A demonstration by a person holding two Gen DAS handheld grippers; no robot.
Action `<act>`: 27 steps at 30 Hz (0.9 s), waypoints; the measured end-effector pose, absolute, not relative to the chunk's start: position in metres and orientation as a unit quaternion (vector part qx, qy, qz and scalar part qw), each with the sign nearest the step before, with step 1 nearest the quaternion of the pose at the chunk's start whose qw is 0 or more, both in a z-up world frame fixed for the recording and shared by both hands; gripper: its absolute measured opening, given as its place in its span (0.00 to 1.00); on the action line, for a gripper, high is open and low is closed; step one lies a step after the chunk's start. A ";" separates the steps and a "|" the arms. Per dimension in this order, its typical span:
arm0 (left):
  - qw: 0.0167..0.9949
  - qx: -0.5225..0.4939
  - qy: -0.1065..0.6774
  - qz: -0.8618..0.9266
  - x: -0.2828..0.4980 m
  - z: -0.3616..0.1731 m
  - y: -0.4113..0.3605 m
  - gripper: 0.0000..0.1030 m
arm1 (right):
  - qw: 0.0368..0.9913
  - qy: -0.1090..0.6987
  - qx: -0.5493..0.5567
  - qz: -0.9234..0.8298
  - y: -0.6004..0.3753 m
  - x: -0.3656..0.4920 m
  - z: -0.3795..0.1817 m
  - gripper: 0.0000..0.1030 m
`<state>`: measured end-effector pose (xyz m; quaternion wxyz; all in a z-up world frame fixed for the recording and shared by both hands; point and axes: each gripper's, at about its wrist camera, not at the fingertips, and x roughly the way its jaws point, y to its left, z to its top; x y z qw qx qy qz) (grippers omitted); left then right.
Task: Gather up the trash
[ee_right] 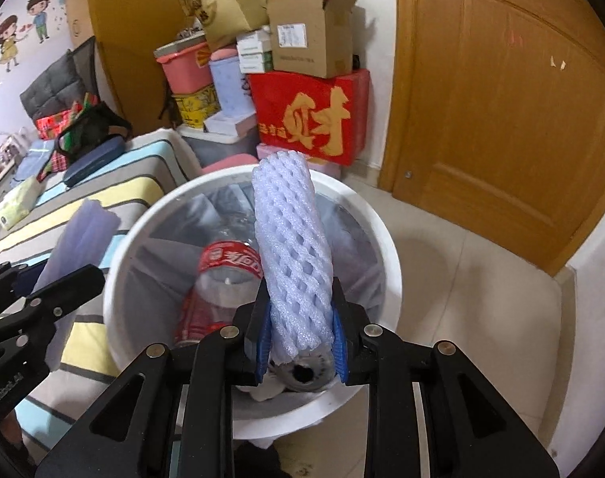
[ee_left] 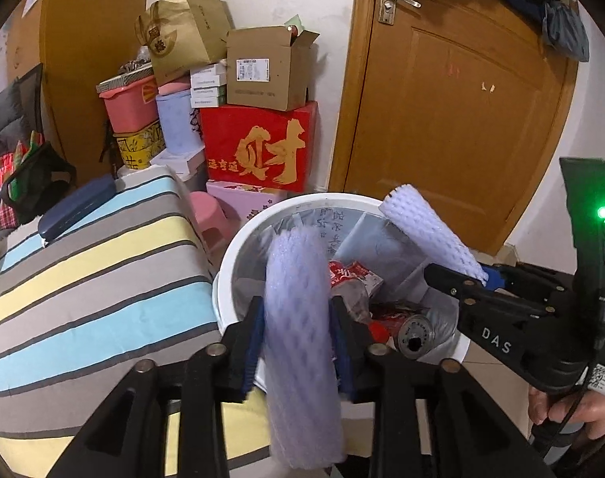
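A white trash bin (ee_left: 242, 239) (ee_right: 386, 239) lined with a clear bag stands on the floor beside the bed. It holds a red-labelled bottle (ee_right: 226, 267), a can (ee_left: 416, 334) and wrappers. My left gripper (ee_left: 298, 342) is shut on a pale purple foam net sleeve (ee_left: 298, 318), held at the bin's near rim. My right gripper (ee_right: 302, 342) is shut on a second foam net sleeve (ee_right: 290, 247), held upright over the bin. The right gripper (ee_left: 478, 279) with its sleeve (ee_left: 426, 231) also shows in the left wrist view. The left sleeve shows in the right wrist view (ee_right: 79, 235).
A bed with a striped cover (ee_left: 83, 279) lies left of the bin. Stacked boxes, with a red one (ee_left: 258, 147) in front, and a pink stool (ee_left: 211, 215) stand behind it. A wooden door (ee_left: 462, 111) is at the right, above the tiled floor (ee_right: 482, 298).
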<state>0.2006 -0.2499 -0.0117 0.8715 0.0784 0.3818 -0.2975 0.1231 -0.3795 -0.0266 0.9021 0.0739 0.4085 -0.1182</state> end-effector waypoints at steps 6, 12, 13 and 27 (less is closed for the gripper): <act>0.871 0.083 0.381 -0.297 0.200 -0.012 -0.251 0.55 | 0.899 0.415 0.076 -0.120 -0.382 0.122 -0.030 0.42; 0.874 0.085 0.376 -0.297 0.195 -0.008 -0.248 0.57 | 0.901 0.407 0.084 -0.120 -0.383 0.119 -0.029 0.60; 0.876 0.085 0.373 -0.295 0.193 -0.007 -0.247 0.57 | 0.902 0.407 0.083 -0.122 -0.382 0.119 -0.029 0.60; 0.901 0.087 0.336 -0.260 0.163 0.008 -0.217 0.58 | 0.923 0.358 0.094 -0.106 -0.360 0.096 -0.011 0.60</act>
